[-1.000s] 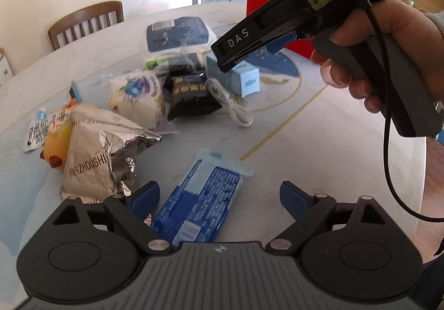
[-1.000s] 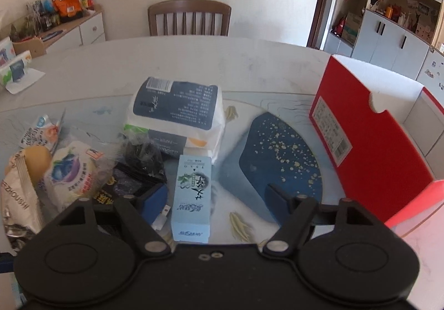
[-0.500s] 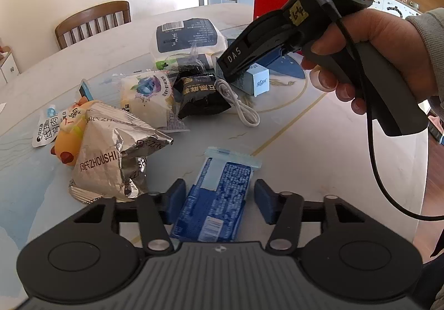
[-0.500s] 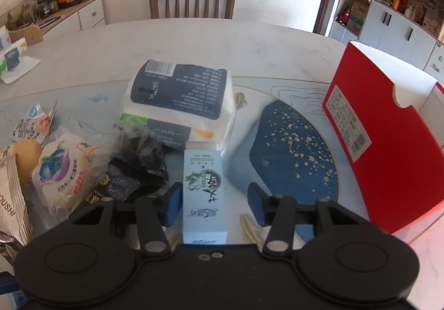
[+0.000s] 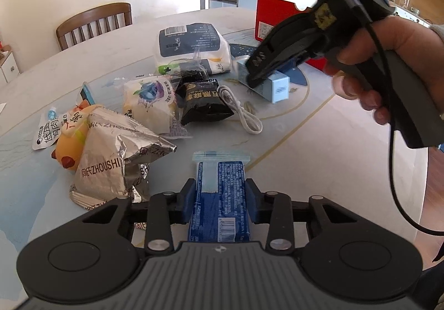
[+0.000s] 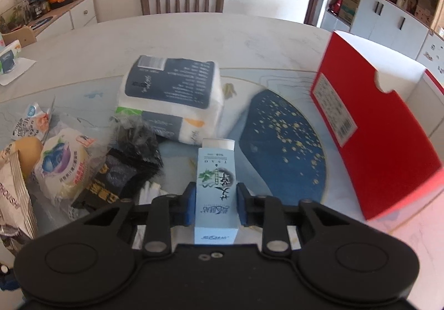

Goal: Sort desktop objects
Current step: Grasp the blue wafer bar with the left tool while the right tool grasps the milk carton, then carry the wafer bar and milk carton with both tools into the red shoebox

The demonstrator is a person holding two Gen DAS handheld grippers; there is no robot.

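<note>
Left wrist view: I see my right hand [image 5: 388, 60] wrapped around the handle of the right hand-held gripper [image 5: 259, 79], which slants down from upper right toward the counter [image 5: 319, 143], nose low over the pale carton [image 5: 277, 85]. A black cable [image 5: 394, 171] hangs from it.

The red box [image 6: 383, 143] stands open at the right of the counter, well apart from the pile. I cannot see its inside from either view.

My left hand-held gripper [image 5: 219, 199] is clamped on the blue packet [image 5: 222, 199]: both blue pads press its long sides, and the packet runs lengthwise away from the camera with its far end just above the counter or on it, I cannot tell which. In the right wrist view the right hand-held gripper [image 6: 216, 201] is closed on the carton [image 6: 216, 185], pads against its two side faces, the carton pointing forward.

Left of the packet lies a crumpled foil bag [image 5: 111, 162], touching a yellow toy [image 5: 69, 143]. Beyond sit a bun in clear wrap [image 5: 149, 104], a black pouch [image 5: 205, 104], a white cord [image 5: 244, 112] and a tissue pack [image 6: 172, 96], all crowded together.
</note>
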